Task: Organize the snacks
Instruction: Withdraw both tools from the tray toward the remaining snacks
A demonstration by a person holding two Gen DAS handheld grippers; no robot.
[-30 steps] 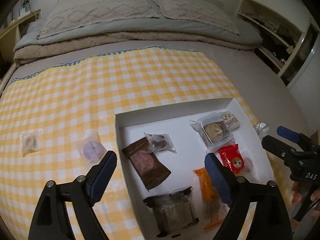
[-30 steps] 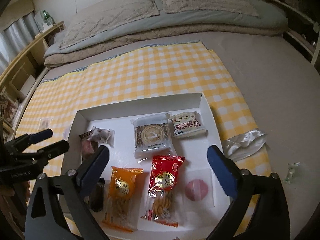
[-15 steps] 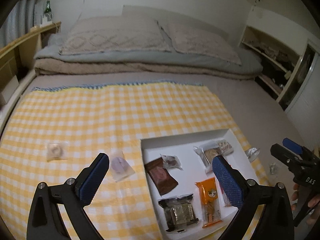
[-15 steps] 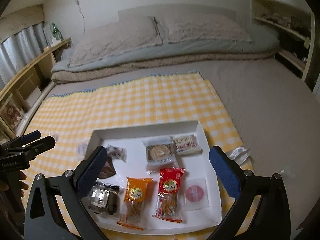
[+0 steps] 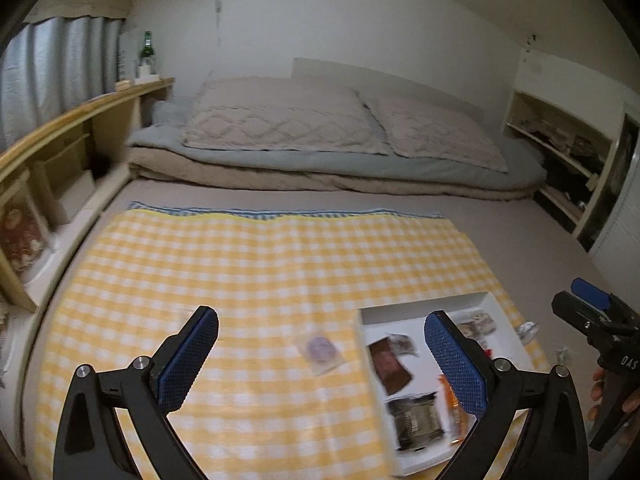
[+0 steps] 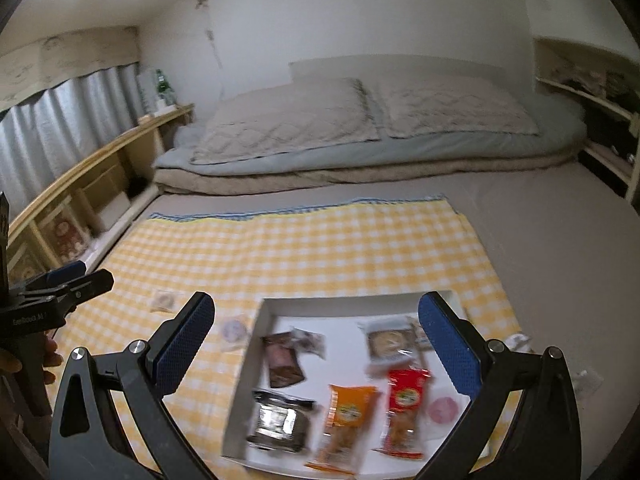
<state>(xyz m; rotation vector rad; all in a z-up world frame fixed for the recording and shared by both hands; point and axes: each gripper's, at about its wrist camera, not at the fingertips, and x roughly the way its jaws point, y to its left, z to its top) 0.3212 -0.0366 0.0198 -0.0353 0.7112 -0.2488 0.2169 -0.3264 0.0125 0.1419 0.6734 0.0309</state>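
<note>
Left wrist view: the left hand-held gripper (image 5: 320, 360) hangs spread and empty above a yellow checked cloth (image 5: 260, 272) on the bed (image 5: 520, 240). A clear-wrapped purple snack (image 5: 320, 350) lies on the cloth, just beside the white tray (image 5: 424, 307).

Right wrist view: the right hand-held gripper (image 6: 316, 350) is spread and empty over the tray (image 6: 340, 305), which holds orange (image 6: 347, 416) and red (image 6: 404, 408) packets. 2 wrapped snacks (image 6: 234, 330) lie outside it on the cloth (image 6: 320, 248).
</note>
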